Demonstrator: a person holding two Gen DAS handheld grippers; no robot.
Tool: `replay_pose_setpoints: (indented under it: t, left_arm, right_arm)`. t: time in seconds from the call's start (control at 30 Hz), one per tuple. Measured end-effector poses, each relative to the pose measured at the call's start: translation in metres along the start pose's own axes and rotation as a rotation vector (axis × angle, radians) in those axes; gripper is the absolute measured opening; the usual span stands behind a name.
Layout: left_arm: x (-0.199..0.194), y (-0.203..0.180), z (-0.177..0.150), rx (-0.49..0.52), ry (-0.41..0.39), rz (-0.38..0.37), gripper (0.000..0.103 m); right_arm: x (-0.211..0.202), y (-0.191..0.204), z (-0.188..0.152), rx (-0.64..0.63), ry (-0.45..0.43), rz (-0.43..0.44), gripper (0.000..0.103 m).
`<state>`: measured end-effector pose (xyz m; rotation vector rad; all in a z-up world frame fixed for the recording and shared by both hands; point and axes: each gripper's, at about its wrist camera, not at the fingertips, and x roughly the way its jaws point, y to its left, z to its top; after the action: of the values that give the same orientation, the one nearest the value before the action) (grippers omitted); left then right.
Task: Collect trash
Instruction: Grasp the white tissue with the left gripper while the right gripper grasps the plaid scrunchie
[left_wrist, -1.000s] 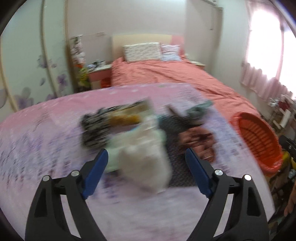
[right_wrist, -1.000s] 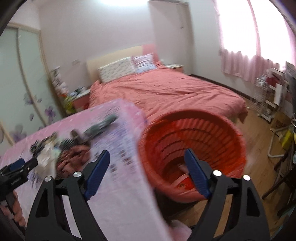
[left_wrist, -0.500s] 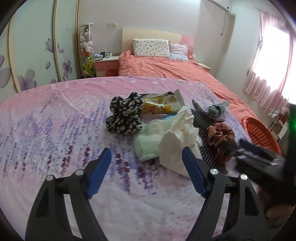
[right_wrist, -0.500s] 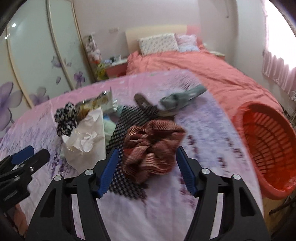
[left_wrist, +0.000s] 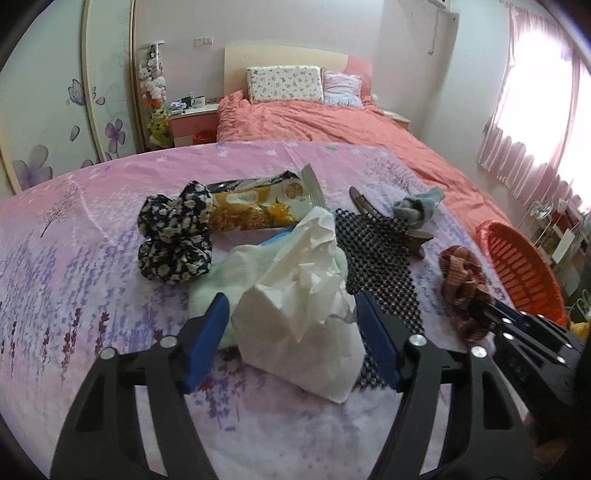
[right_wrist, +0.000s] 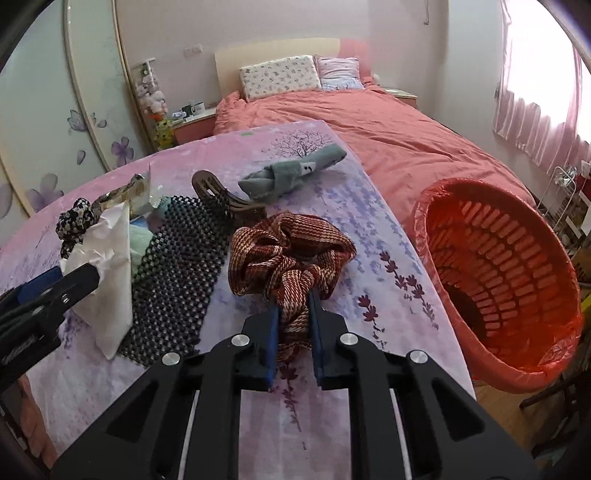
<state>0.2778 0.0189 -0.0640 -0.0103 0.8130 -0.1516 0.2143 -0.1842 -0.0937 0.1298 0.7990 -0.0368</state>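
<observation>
Landmark = black mesh mat (left_wrist: 376, 247) in the middle of the counter (left_wrist: 74, 280), which wears a pink cloth w/ purple flower print. Far left of the mat: black floral scrunchie (left_wrist: 173, 236). Just right of that, still left of the mat, a yellow snack wrapper (left_wrist: 258, 206), lying flat, its near edge under a crumpled white tissue (left_wrist: 303, 314). The tissue sits at the mat's left edge, overlapping a pale green cloth (left_wrist: 207, 291) and a bit of the mat. Left gripper (left_wrist: 291, 336) straddles the tissue, blue pads either side at medium width; jaws have just been closing, but whether the pads touch the paper yet can't be told. Behind the mat, a brown hair claw (right_wrist: 221, 195) rests partly on its far edge, and behind-right of the mat lies a grey knotted sock (right_wrist: 291, 173). Right of the mat, touching its edge in the right wrist view, is a red-brown checked scrunchie (right_wrist: 288, 254); right gripper (right_wrist: 293, 325) is nearly closed, jaws having just pinched in on the scrunchie's near fold, fabric squeezed between the blue pads. Further right of the mat, past the counter edge, an orange slotted basket (right_wrist: 509, 266) w/ a red liner, tilted so its mouth faces the camera. Well behind the mat, a bed w/ a coral cover (right_wrist: 388, 122).
</observation>
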Motion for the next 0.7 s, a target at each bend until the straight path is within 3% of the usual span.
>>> replay_pose_setpoints:
  t: [0.3,0.47,0.7]
  left_arm:
    - [0.014,0.001,0.001,0.009,0.012,0.019,0.056]
    - [0.01,0.002,0.002,0.011,-0.005,0.003,0.042]
    - [-0.014,0.005,0.004,0.019,-0.062,0.007,0.041]
  right_arm:
    - [0.005,-0.008,0.0,0.033,0.027,0.045,0.02]
    - [0.003,-0.009,-0.001,0.033,0.014,0.063,0.017]
    - [-0.018,-0.013,0.0,0.039,-0.035,0.086,0.015]
